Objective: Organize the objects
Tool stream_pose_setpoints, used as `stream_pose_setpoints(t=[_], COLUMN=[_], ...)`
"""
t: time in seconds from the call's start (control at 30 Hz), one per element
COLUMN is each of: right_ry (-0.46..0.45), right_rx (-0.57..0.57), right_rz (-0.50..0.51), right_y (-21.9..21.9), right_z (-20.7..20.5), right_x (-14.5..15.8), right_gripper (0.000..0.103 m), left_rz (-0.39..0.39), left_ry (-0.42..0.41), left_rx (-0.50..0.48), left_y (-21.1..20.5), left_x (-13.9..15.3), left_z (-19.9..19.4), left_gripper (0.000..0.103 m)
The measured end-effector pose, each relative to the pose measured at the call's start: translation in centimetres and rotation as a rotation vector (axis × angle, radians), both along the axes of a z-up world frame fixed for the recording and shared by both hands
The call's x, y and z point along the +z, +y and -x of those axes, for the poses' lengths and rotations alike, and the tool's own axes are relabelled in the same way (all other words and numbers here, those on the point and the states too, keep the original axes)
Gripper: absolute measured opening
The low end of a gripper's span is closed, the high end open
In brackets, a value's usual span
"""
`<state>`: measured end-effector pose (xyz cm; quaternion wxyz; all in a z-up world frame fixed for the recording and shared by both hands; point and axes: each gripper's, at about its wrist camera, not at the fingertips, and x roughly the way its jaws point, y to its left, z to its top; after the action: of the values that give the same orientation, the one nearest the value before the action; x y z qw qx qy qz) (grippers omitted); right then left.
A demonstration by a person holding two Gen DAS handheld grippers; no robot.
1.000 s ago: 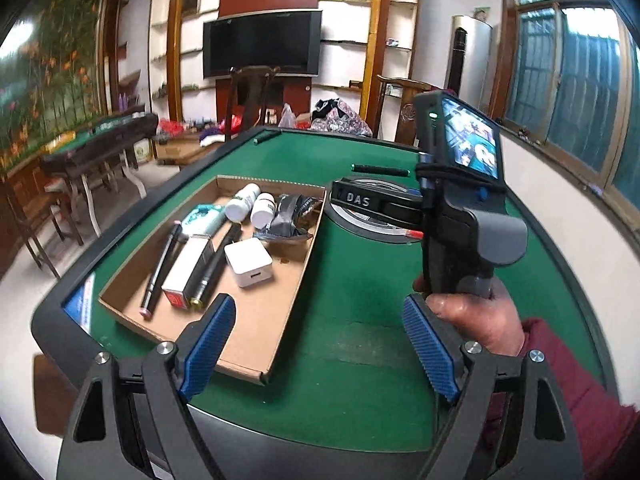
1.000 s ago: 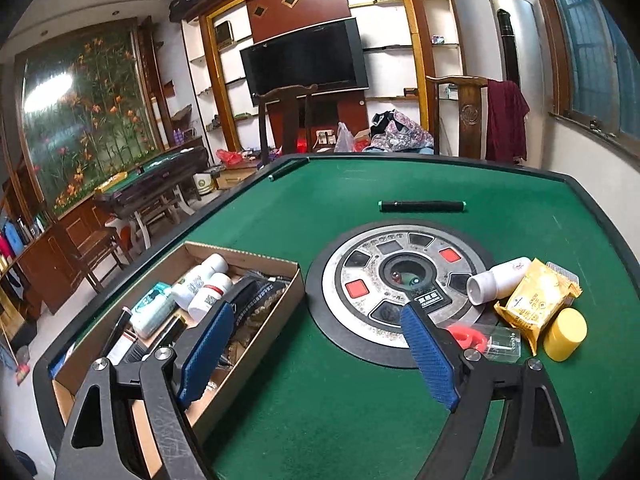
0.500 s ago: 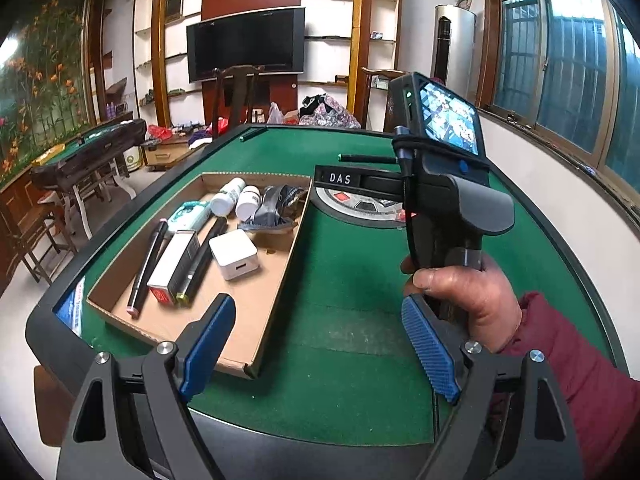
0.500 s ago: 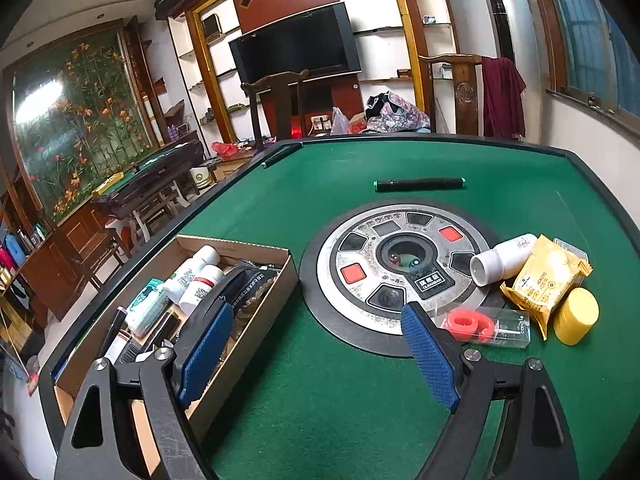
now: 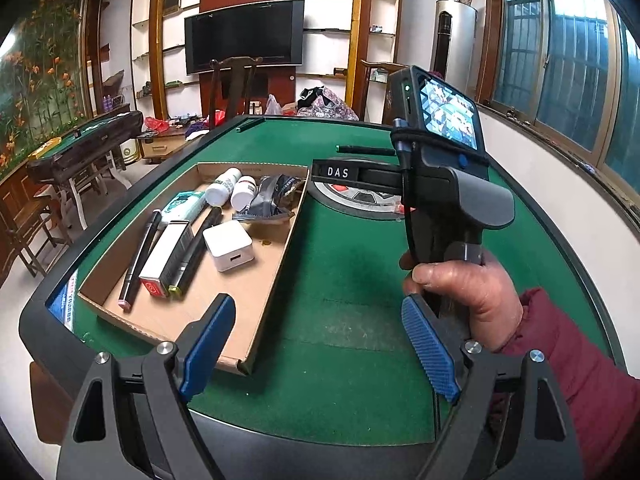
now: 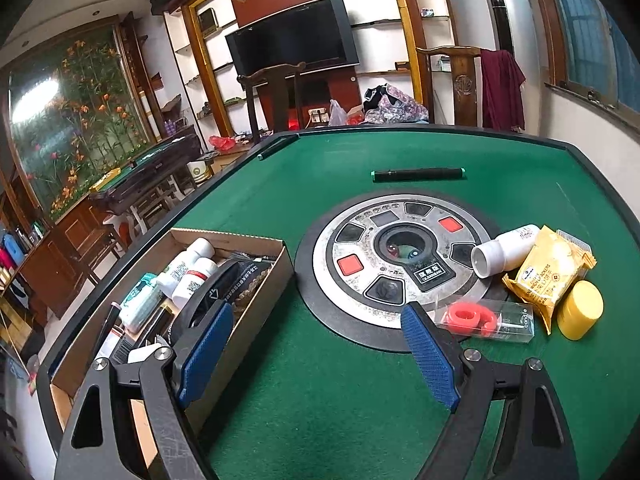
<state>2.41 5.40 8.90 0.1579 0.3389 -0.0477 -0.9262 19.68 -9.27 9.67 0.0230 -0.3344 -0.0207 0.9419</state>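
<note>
A living room with a dark television (image 6: 290, 36) on a wood-framed wall unit lies behind a green felt counter (image 6: 328, 392) with a round control plate (image 6: 400, 268) sunk in its middle; a cardboard box (image 5: 256, 292) lies ahead and to the left of both tools, its long axis running away from them; inside it two white bottles (image 5: 232, 191) point their caps away, and a black marker (image 5: 140, 256) and a red-ended carton (image 5: 166, 258) lie along the box's length beside a white charger cube (image 5: 228, 245); a dark pouch (image 5: 272, 198) at the far end is crumpled and hard to read; from the right wrist most of the box's contents are hidden behind the near jaw. The left hand-held gripper (image 5: 318, 354) hangs wide open over bare felt, holding nothing; the right hand-held gripper (image 6: 316, 360) is likewise wide open and empty. Just ahead and right of it lie a clear case with a red ring (image 6: 486, 320), a yellow snack packet (image 6: 548, 272), a yellow cap (image 6: 580, 310) and a white bottle (image 6: 504, 250) lying on its side, mouth toward the plate; beyond the plate a black pen (image 6: 418, 175) lies crosswise. The person's right hand (image 5: 468, 292), its red sleeve (image 5: 580, 364) cut off by the frame edge, grips the right tool's handle.
</note>
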Motion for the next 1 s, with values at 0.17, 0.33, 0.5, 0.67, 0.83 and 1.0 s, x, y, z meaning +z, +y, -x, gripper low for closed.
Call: stream_pose_setpoints(t=[0.17, 0.33, 0.5, 0.67, 0.83, 1.0], right_ry=[-0.009, 0.000, 0.058, 0.074, 0.144, 0.255], right_rx=[0.004, 0.013, -0.005, -0.003, -0.012, -0.082], right_rz=[-0.011, -0.028, -0.070, 0.007, -0.044, -0.180], right_y=[-0.2, -0.8, -1.0, 2.4, 6.2, 10.1], right_z=[0.1, -0.1, -1.8, -5.3, -8.8, -13.1], right_x=[-0.2, 0.0, 2.4, 8.1, 17.1, 29.0], right_gripper=[0.090, 0.090, 0.090, 0.090, 0.090, 0.094], left_rz=[-0.015, -0.063, -0.092, -0.047, -0.069, -0.045], left_ry=[-0.002, -0.002, 0.025, 0.127, 0.187, 0.252], left_rx=[0.005, -0.002, -0.041, -0.065, -0.114, -0.171], left_y=[-0.1, -0.4, -0.7, -1.1, -1.8, -1.7], left_x=[-0.3, -0.3, 1.8, 5.7, 10.7, 16.8], left_z=[0.0, -0.2, -0.5, -2.4, -4.4, -6.0], left_gripper=[0.085, 0.085, 0.085, 0.086, 0.086, 0.091])
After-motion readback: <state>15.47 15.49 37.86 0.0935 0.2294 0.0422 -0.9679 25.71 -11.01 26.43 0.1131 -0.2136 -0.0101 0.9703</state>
